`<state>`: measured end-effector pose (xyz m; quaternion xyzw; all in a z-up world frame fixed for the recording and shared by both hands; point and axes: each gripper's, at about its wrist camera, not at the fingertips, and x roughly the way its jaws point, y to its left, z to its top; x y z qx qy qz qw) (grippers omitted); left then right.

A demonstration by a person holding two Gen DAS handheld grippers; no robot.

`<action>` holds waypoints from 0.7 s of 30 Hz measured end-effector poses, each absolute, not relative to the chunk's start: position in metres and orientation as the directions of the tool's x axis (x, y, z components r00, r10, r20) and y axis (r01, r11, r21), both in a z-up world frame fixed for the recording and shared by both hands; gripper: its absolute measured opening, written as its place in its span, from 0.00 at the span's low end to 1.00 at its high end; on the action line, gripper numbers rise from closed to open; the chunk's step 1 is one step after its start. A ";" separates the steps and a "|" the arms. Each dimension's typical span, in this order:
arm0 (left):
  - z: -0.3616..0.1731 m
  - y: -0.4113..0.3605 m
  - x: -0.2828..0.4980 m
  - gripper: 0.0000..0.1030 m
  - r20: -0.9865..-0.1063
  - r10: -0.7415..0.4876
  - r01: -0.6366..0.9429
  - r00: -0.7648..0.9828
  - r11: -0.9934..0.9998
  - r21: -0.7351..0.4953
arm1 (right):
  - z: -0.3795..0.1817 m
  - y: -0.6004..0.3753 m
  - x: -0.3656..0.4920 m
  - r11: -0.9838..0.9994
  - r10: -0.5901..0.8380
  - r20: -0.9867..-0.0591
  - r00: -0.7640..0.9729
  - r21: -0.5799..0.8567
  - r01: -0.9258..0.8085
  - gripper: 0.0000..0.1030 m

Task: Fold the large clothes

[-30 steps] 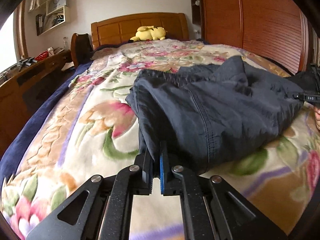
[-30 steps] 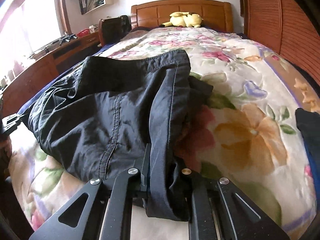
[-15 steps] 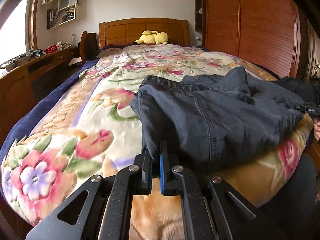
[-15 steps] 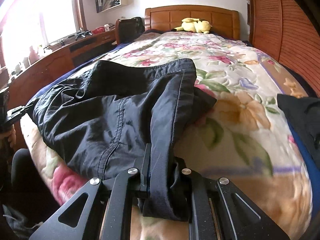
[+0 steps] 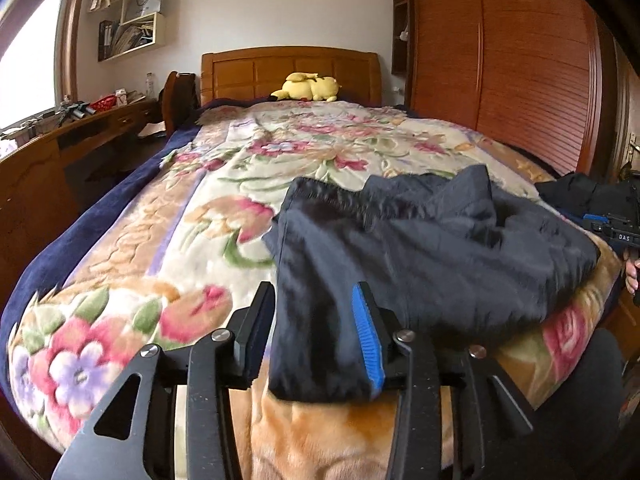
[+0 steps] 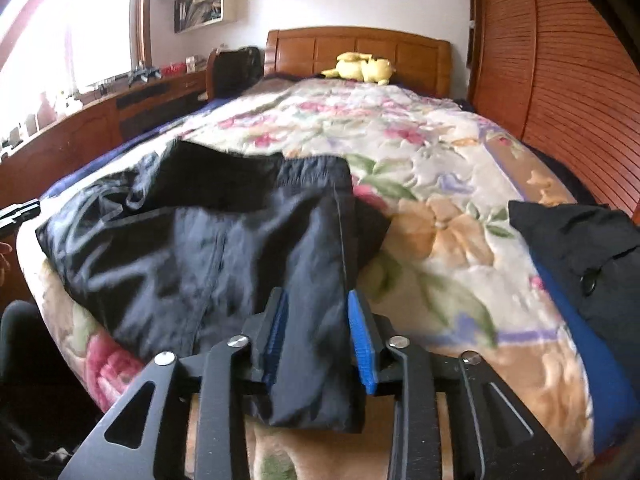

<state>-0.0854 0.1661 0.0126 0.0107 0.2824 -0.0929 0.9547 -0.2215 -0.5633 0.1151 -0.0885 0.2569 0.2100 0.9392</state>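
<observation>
Dark navy trousers (image 5: 420,248) lie crumpled across the foot end of the bed, on the floral blanket (image 5: 160,240). My left gripper (image 5: 314,300) stands at their near left corner. Its jaws are opening, and the hem hangs loose between them over the bed's edge. In the right wrist view the trousers (image 6: 200,248) spread away to the left. My right gripper (image 6: 314,300) is at their other near corner, its jaws also opening, with a fold of cloth slack between the blue pads (image 6: 360,344). The right gripper's body (image 5: 616,232) and a hand show at the left view's right edge.
Another dark garment with a blue lining (image 6: 580,248) lies on the bed's right side. A yellow plush toy (image 5: 308,86) rests by the wooden headboard. A wooden wardrobe (image 5: 500,80) runs along the right. A long desk (image 5: 60,152) and a chair flank the left.
Both grippers were shut on the trouser hem and now stand parted, the cloth loose between them. Both drew back toward the foot of the bed, dragging the trousers to its edge.
</observation>
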 end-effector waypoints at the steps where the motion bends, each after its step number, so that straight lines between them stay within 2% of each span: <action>1: 0.015 0.165 -0.079 0.43 -0.541 -0.176 0.190 0.822 0.981 -0.030 | 0.119 -0.563 -0.221 0.897 0.348 -0.509 0.788 -0.063 -0.437 0.44; 4: 0.025 0.159 -0.062 0.48 -0.540 -0.202 0.226 0.817 0.974 -0.023 | 0.129 -0.562 -0.215 0.897 0.351 -0.495 0.795 -0.066 -0.437 0.48; 7: 0.030 0.152 -0.045 0.49 -0.550 -0.226 0.264 0.804 0.965 -0.010 | 0.138 -0.556 -0.198 0.893 0.357 -0.488 0.797 -0.071 -0.444 0.49; 12: 0.034 0.148 -0.018 0.49 -0.569 -0.197 0.266 0.799 0.963 0.040 | 0.143 -0.542 -0.154 0.886 0.368 -0.500 0.784 -0.068 -0.459 0.49; 21: 0.026 0.147 0.045 0.49 -0.621 -0.179 0.282 0.763 0.957 0.071 | 0.125 -0.496 -0.062 0.871 0.320 -0.615 0.721 -0.109 -0.479 0.49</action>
